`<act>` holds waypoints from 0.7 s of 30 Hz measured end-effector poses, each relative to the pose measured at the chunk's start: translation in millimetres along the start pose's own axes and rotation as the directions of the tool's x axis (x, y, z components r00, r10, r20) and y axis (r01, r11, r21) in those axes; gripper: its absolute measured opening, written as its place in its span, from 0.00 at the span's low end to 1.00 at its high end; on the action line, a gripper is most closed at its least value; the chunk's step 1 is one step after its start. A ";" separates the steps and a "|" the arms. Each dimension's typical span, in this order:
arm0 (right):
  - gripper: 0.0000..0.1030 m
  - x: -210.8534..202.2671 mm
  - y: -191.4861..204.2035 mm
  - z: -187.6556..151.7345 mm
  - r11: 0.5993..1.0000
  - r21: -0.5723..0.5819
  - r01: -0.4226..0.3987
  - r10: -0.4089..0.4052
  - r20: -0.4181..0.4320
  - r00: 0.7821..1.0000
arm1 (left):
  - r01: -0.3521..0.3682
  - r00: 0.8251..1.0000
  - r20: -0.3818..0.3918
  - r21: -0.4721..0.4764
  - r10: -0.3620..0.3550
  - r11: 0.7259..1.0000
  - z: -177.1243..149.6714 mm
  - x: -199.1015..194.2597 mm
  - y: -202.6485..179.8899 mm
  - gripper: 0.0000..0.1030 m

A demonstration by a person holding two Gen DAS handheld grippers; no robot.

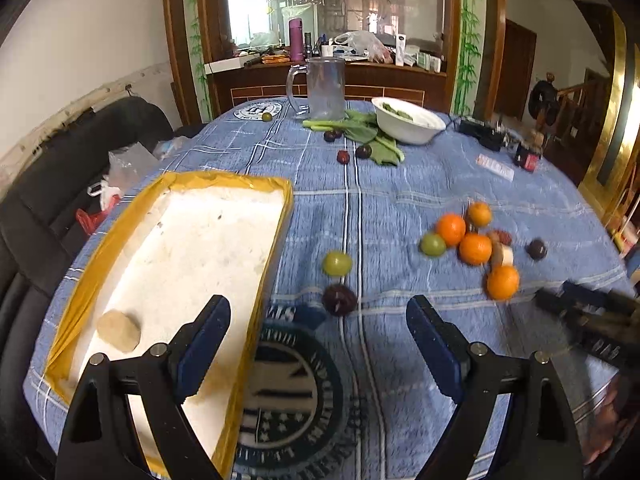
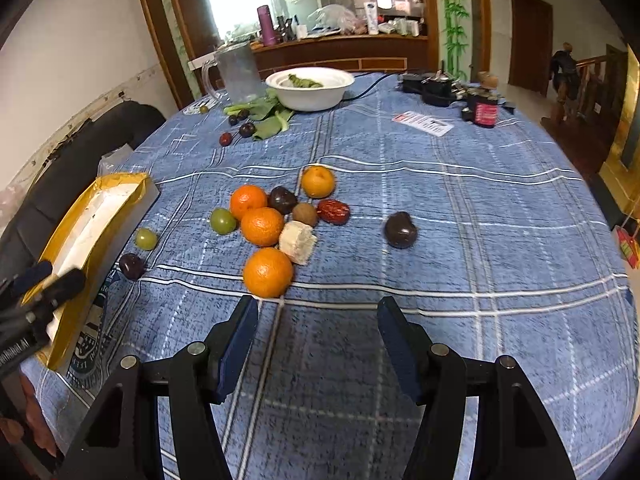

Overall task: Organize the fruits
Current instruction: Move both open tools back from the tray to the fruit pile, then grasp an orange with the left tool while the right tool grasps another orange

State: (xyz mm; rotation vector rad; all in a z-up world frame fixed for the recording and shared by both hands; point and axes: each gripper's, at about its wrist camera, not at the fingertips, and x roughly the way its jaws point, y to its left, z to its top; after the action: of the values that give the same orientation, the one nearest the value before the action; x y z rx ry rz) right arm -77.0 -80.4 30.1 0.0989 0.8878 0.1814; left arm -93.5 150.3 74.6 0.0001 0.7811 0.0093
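Observation:
A white foam tray with a yellow rim (image 1: 280,216) lies on the left of the blue table; a pale round piece (image 1: 119,330) sits in it. My left gripper (image 1: 318,312) is open and empty, its left finger over the tray's right edge. A dark plum (image 1: 339,299) and a green fruit (image 1: 337,263) lie just ahead of it. My right gripper (image 2: 318,312) is open and empty, just short of the nearest orange (image 2: 268,272). Behind that orange are more oranges (image 2: 262,226), a cut pale chunk (image 2: 298,242), a red date (image 2: 333,211) and a dark plum (image 2: 401,230). The tray also shows in the right wrist view (image 2: 100,184).
A white bowl (image 1: 408,126), leafy greens (image 1: 376,142), a clear mug (image 1: 325,88) and several small dark fruits (image 1: 343,156) are at the table's far side. Black devices (image 2: 436,86) and a card (image 2: 424,122) lie far right. A dark sofa (image 1: 80,152) borders the left.

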 end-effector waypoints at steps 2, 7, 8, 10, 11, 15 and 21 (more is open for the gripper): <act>0.64 10.7 3.9 4.5 1.000 -0.004 -0.018 0.018 -0.016 1.000 | 0.080 0.997 -0.015 -0.039 -0.081 0.996 10.4 5.2 3.8 0.86; 0.64 32.6 9.6 14.0 0.999 0.003 -0.054 0.054 -0.042 0.998 | 0.209 0.977 -0.035 -0.061 -0.212 0.976 28.2 22.9 -6.0 0.86; 0.64 37.6 10.2 15.8 0.998 0.007 -0.063 0.064 -0.048 0.997 | 0.220 0.975 -0.030 -0.049 -0.222 0.974 32.4 28.1 -11.9 0.85; 0.64 43.0 10.6 16.9 0.997 0.013 -0.073 0.073 -0.052 0.996 | 0.230 0.972 -0.034 -0.027 -0.230 0.973 37.2 38.0 -23.1 0.80; 0.63 45.8 10.7 17.3 0.996 0.016 -0.084 0.085 -0.052 0.995 | 0.235 0.971 -0.045 -0.022 -0.236 0.972 39.6 44.0 -27.8 0.76; 0.38 48.5 12.2 16.7 0.992 0.015 -0.125 0.126 -0.056 0.990 | 0.289 0.949 -0.117 -0.060 -0.294 0.956 47.3 77.2 -43.3 0.70; 0.36 43.7 6.6 13.8 0.991 0.020 -0.130 0.130 -0.047 0.990 | 0.342 0.925 -0.150 -0.070 -0.349 0.937 64.0 109.9 -72.9 0.70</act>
State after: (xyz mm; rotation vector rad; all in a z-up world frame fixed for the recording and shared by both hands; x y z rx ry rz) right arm -40.1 -65.4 6.5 0.1689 0.9318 0.2989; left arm 30.1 78.5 42.4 -0.1810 0.9338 -0.3134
